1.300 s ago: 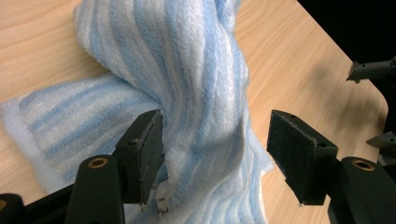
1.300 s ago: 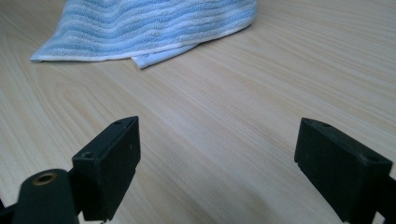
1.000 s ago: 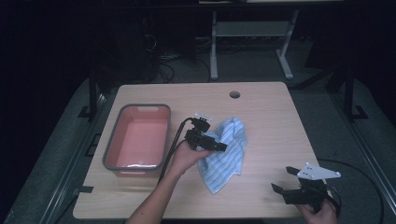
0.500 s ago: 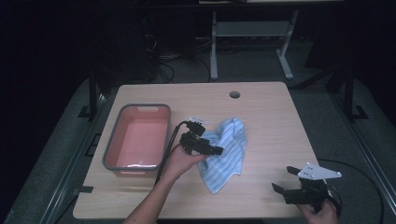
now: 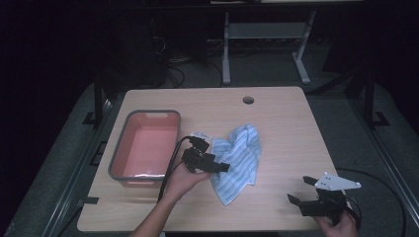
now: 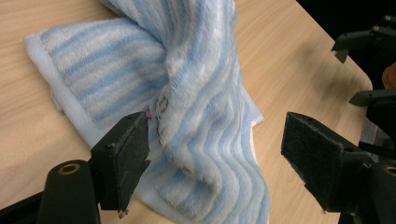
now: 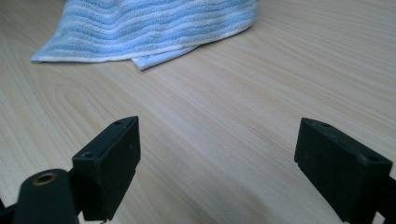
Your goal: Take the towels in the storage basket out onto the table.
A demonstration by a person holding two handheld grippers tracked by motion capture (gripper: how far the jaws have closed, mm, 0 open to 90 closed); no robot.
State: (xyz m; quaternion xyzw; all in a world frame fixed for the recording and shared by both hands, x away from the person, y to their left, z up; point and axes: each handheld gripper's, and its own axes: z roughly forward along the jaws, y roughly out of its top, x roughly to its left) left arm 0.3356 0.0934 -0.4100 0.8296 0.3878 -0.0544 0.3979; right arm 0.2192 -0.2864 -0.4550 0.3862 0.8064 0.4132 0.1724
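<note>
Left gripper (image 5: pixel 213 165) jaws just opened over towel (image 5: pixel 240 160) edge, right gripper (image 5: pixel 302 198) jaws wide, empty

Left gripper (image 5: pixel 223 167): black body, two blocky black jaws faced with dark felt-like pads, brass-ringed screw hole at each jaw base, black cable looping off lower left. Right gripper (image 5: pixel 299 190), lower right of frame: same black build, grey three-cornered plate on top, black cable. Forearms bare, no sleeves.
</note>
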